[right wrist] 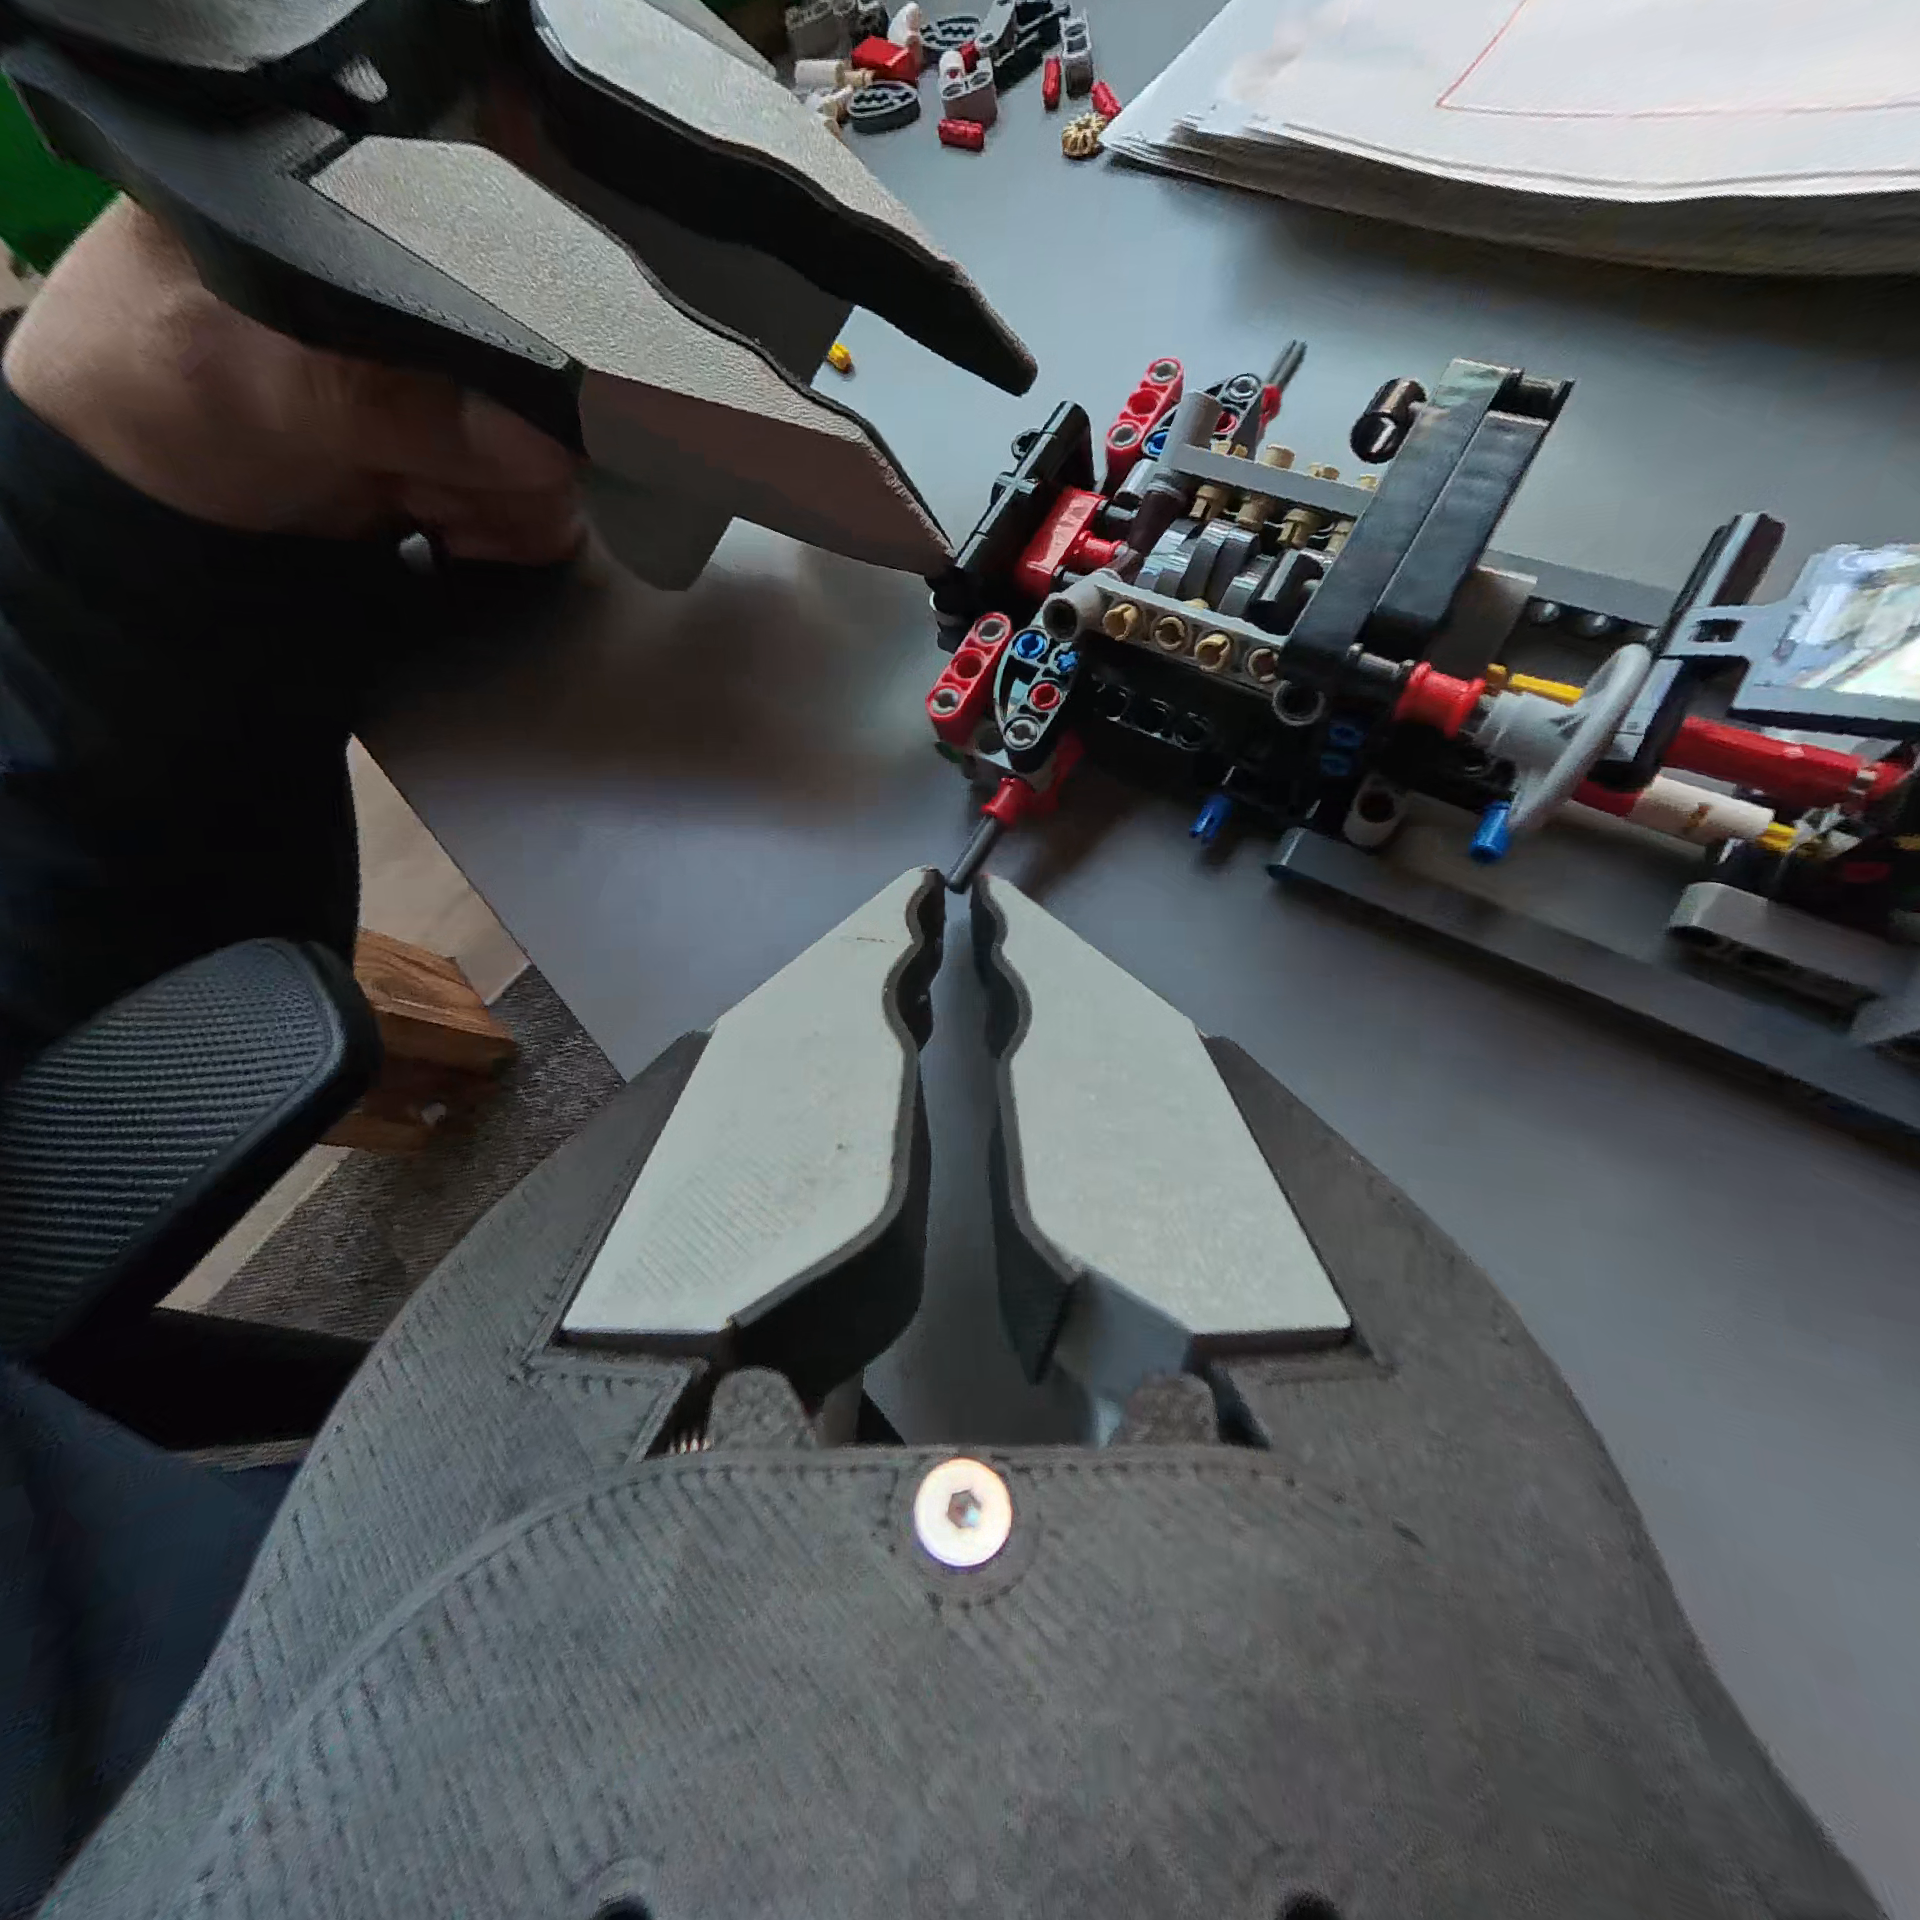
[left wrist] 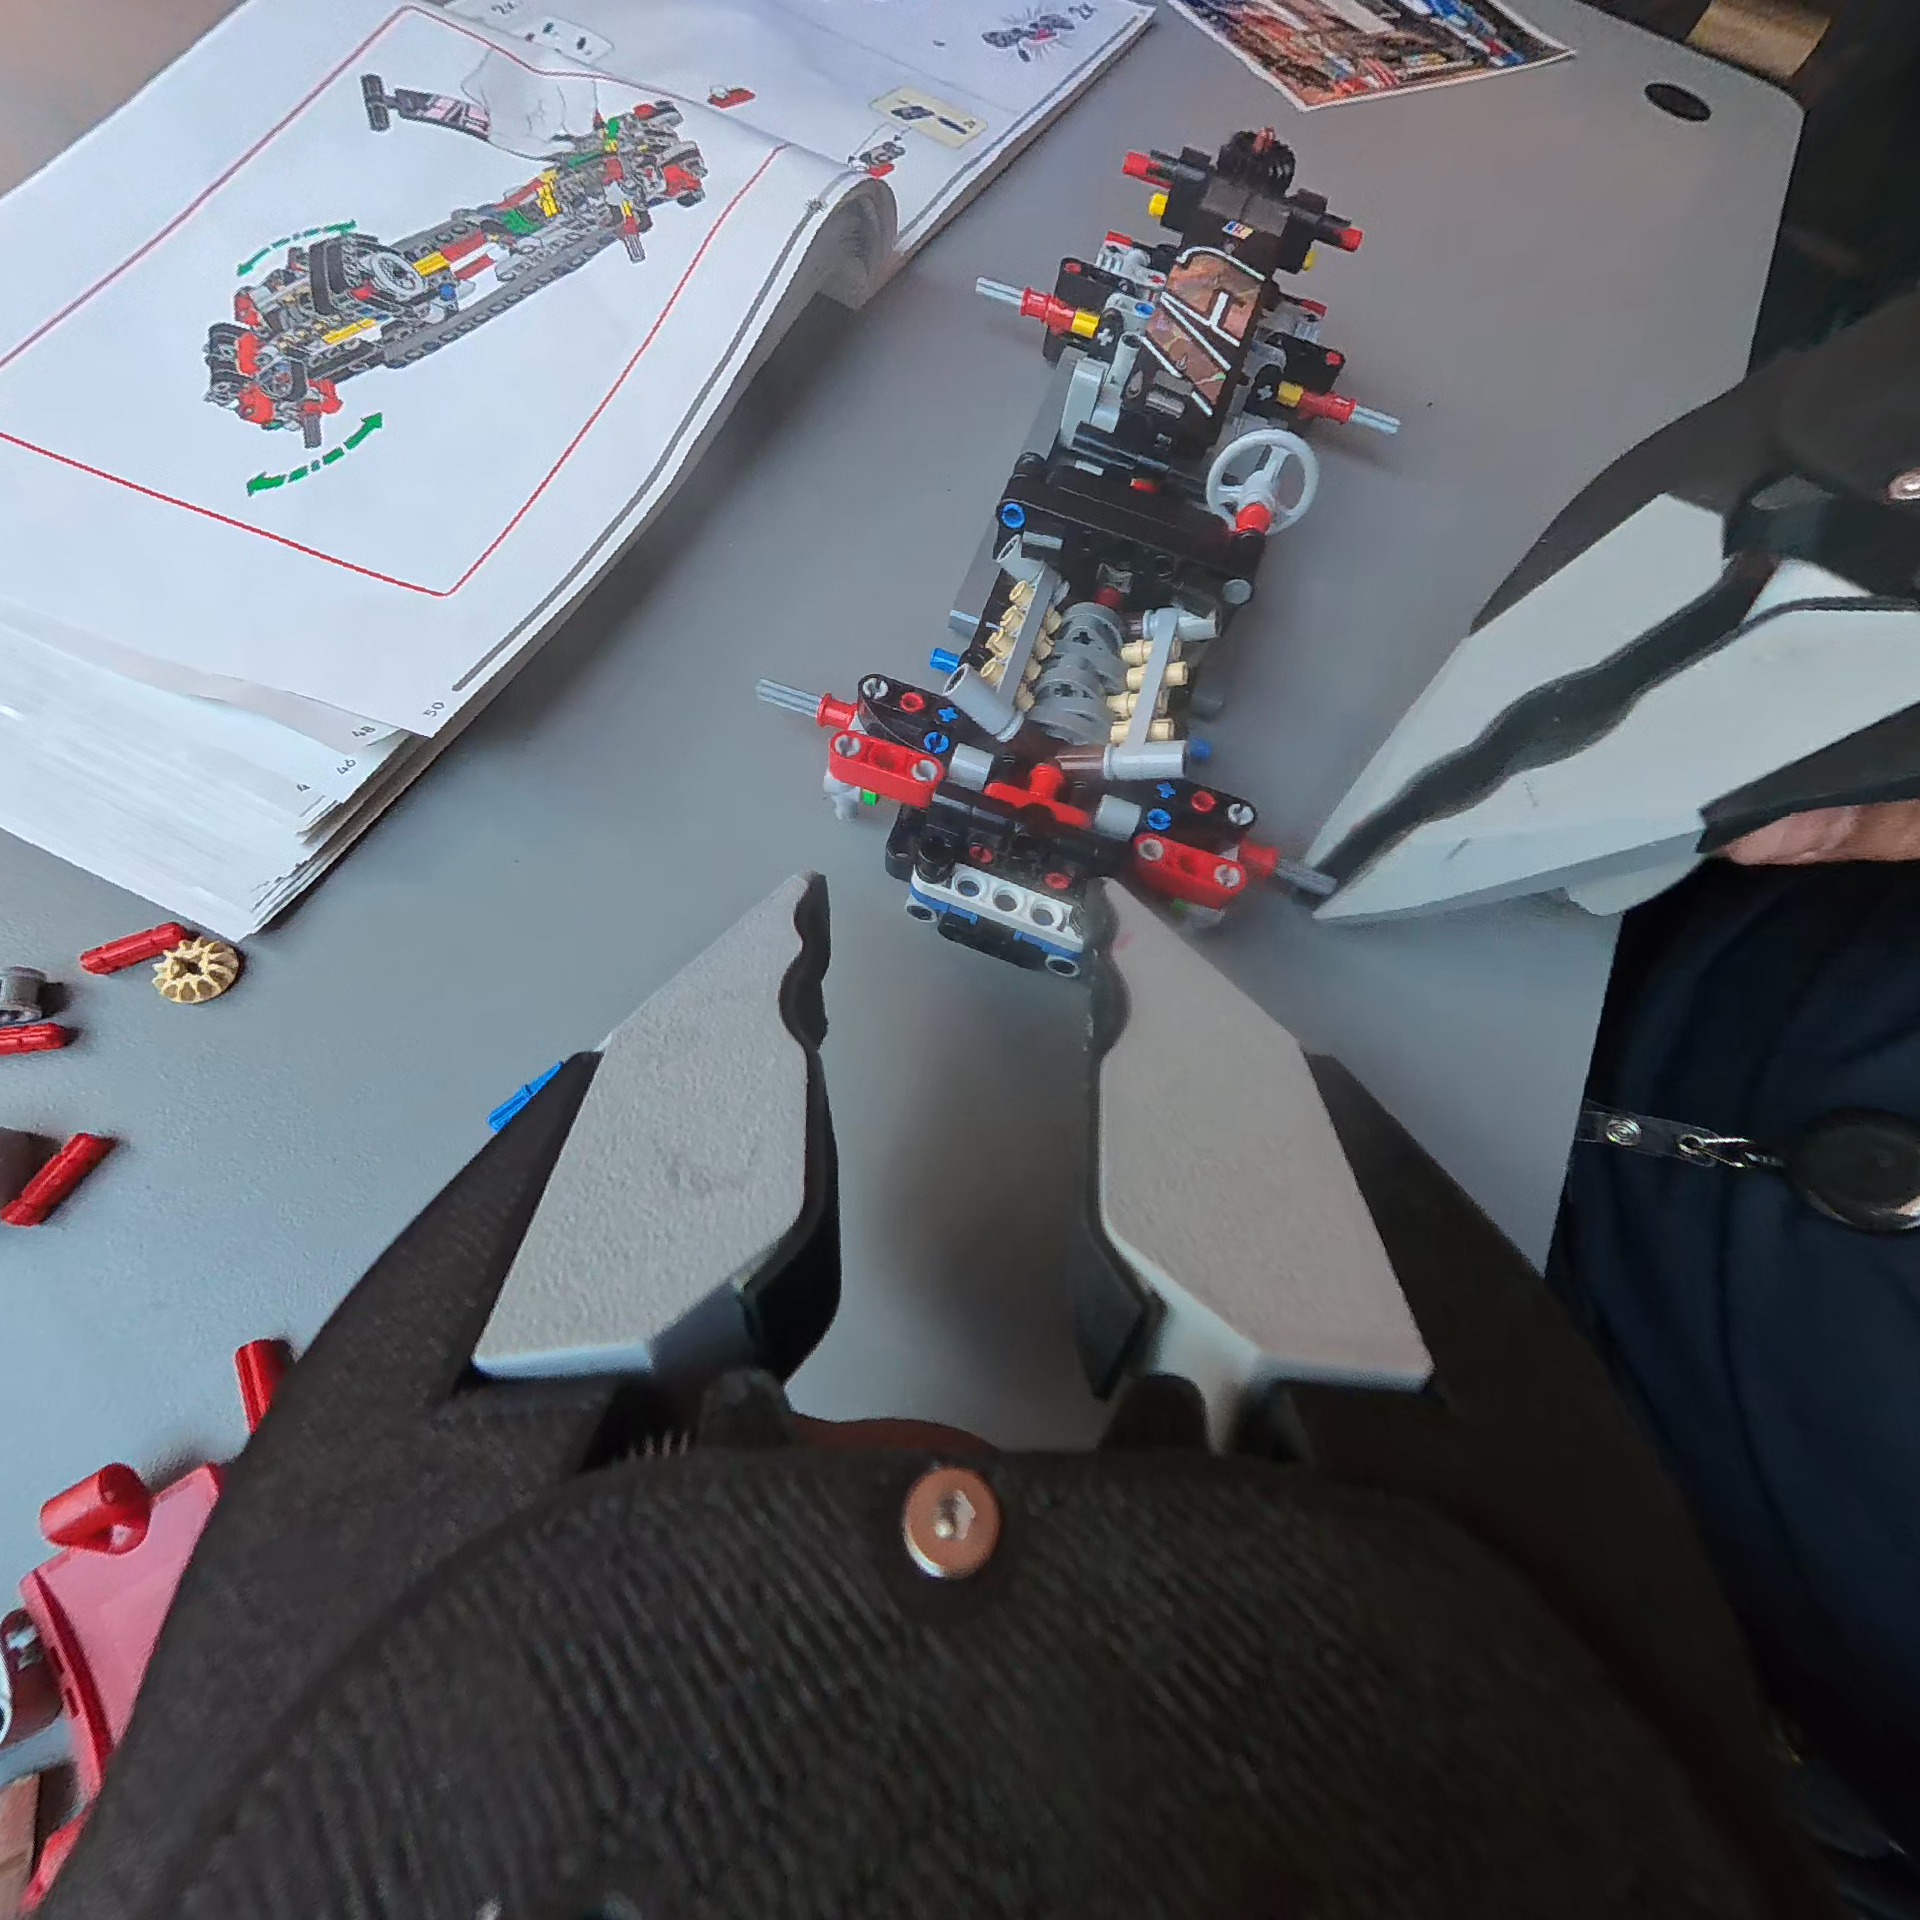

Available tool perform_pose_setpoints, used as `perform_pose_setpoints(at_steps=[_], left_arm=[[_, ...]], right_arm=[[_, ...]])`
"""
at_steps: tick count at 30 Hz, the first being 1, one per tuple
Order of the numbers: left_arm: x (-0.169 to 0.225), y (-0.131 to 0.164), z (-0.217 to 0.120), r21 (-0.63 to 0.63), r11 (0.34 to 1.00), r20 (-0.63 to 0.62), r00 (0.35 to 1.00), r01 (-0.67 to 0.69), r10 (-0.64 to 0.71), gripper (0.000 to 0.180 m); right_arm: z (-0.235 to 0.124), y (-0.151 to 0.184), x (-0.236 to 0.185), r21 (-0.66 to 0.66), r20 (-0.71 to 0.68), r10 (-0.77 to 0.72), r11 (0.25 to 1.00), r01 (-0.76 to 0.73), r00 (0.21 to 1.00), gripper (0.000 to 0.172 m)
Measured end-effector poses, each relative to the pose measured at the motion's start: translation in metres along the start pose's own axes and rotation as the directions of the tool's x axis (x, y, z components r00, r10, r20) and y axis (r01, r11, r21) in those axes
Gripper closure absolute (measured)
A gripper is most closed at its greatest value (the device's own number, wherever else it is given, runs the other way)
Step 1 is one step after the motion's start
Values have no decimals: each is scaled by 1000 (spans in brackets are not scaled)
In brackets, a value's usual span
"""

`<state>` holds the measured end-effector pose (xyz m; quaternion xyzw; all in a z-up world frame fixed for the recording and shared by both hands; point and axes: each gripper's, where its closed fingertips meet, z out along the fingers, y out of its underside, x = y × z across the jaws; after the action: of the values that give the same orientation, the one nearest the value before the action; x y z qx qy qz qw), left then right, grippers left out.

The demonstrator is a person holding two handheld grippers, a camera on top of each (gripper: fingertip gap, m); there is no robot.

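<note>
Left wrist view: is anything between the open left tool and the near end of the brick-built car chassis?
Nothing visible. Only bare grey table lies between the left tool and the chassis's white-and-blue end beam; its right fingertip already reaches that end. The right tool sits off to the side at a dark axle.

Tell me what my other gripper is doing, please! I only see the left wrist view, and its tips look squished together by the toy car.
Observer: In the right wrist view, the right gripper has its fingers almost together with a thin slit between them. The dark axle ends right at their tips.
Operator: What's past the table edge?
Observer: A black chair armrest and, lower down, a wooden block.
Operator: Any more pieces?
Observer: A heap of loose parts lies beyond the left gripper.
</note>
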<state>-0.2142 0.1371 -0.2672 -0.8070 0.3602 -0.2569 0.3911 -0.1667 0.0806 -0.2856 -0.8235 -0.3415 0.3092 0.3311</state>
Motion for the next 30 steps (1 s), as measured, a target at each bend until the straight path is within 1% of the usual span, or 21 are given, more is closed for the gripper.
perform_pose_setpoints(at_steps=[5, 9, 11, 17, 20, 22, 26, 30], left_arm=[[0, 0, 0, 1, 1000, 3, 1000, 3, -3, 134], [-1, 0, 0, 3, 1000, 2, 1000, 8, -8, 134], [-1, 0, -1, 2, 1000, 0, 1000, 11, -11, 134], [0, 1, 0, -2, 1000, -5, 1000, 16, -16, 134], [-1, 1, 0, -2, 1000, -4, 1000, 16, -16, 134], [0, 1, 0, -1, 1000, -3, 1000, 14, -14, 134], [0, 1, -1, -2, 1000, -4, 1000, 19, -19, 134], [0, 1, -1, -2, 1000, -7, 1000, 27, -27, 133]], right_arm=[[0, -2, -3, 5, 131, 212, 977, -214, 969, 169], [-1, -4, -5, -10, 247, 400, 912, -410, 883, 170], [-3, -5, -5, -19, 267, 432, 896, -444, 861, 170], [-5, -3, -6, -11, 231, 368, 927, -376, 901, 160], [-6, -4, 1, 19, 164, 317, 946, -325, 934, 155], [-6, -5, 5, 32, 109, 257, 965, -261, 960, 157], [-1, -4, 3, 29, 56, 166, 985, -168, 984, 159], [-7, -5, 11, 46, 66, 220, 974, -224, 973, 158]])
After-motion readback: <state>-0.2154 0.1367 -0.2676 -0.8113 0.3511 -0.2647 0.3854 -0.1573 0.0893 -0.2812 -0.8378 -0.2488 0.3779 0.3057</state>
